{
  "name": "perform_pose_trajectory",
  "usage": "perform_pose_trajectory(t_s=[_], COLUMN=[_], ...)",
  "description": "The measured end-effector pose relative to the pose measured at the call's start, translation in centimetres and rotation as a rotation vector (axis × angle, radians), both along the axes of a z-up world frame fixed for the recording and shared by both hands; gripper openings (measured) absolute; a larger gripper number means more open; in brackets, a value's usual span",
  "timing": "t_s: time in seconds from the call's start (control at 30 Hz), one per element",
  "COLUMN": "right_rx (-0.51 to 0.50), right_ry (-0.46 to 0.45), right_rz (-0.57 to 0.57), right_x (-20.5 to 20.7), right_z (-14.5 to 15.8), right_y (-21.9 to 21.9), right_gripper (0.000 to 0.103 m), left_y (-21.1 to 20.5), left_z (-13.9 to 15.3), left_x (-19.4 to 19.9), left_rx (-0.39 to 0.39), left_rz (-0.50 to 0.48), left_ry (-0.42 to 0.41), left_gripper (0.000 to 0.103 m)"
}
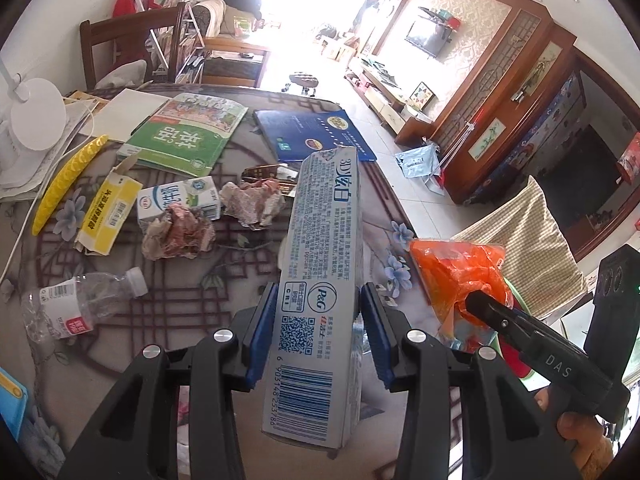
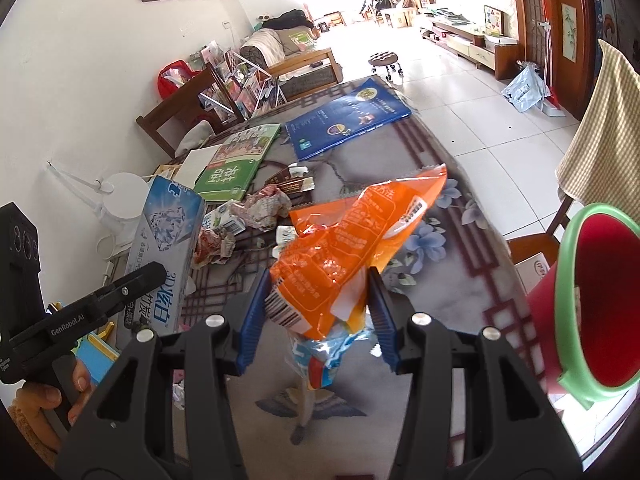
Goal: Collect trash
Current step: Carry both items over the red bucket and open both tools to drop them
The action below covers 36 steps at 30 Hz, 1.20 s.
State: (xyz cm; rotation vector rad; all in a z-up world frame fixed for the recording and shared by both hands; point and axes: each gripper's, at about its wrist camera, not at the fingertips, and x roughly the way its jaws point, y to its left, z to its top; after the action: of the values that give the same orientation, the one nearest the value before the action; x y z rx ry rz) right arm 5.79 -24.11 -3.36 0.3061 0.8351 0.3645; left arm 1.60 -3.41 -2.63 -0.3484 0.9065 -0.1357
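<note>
Patterned tablecloth [image 1: 168,292], rectangular toothpaste carton [image 1: 320,264], crinkly orange wrapper [image 2: 352,240]

Glossy cardboard toothpaste box [image 1: 320,248], shiny crinkled plastic orange wrapper [image 2: 352,248]

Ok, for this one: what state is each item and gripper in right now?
left gripper: shut on toothpaste box, lifted off the table.
right gripper: shut on orange wrapper, crumpled, lifted.
plastic bottle: capped, crushed, lying down.
yellow box: flap open, lying flat.
paper wads: crumpled on table.
red bin: open.
</note>
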Motion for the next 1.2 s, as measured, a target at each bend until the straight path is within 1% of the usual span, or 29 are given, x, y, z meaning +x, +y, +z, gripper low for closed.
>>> perform_pose_trajectory(t_s=[0.37,0.47,0.63,0.77,0.83,0.97,1.07,1.2], right_rx=[0.017,0.023,0.029,0.029,0.028,0.020,0.015,0.017], right_ry=[-0.014,-0.012,-0.012,-0.011,-0.009,0.003,0.018,0.061], right_rz=[-0.007,-0.035,-0.104,-0.174,-0.209,-0.302,-0.375,-0.462], right_x=[0.6,0.4,-0.1,-0.6,-0.9,-2.0,-3.0,-4.1], right_z=[0.2,0.1,-0.2,-0.4,-0.6,-1.1,-1.6,-2.8], right_y=[-6.5,-8.6,-12.4,-15.8,-17.4,-21.3,-24.3,-27.8], right_gripper=[0.047,0.047,0.047,0.047,0.047,0.047,0.047,0.047], left_y=[-5.9,-7.6,-11.1,-14.5,-16.9,-22.0,-26.7,-31.8], left_z=[0.5,0.6,0.9,1.0,1.0,0.8,0.4,-0.2], left_x=[0.5,0.7,1.7,2.6,3.1,4.0,4.4,4.2], left_rx=[0.020,0.020,0.023,0.010,0.004,-0.015,-0.023,0.003], left_rz=[-0.009,-0.028,-0.088,-0.165,-0.223,-0.358,-0.478,-0.603], left_ry=[0.007,0.009,0.003,0.003,0.005,0.010,0.026,0.030], left_gripper=[0.040,0.040,0.040,0.040,0.040,0.040,0.040,0.040])
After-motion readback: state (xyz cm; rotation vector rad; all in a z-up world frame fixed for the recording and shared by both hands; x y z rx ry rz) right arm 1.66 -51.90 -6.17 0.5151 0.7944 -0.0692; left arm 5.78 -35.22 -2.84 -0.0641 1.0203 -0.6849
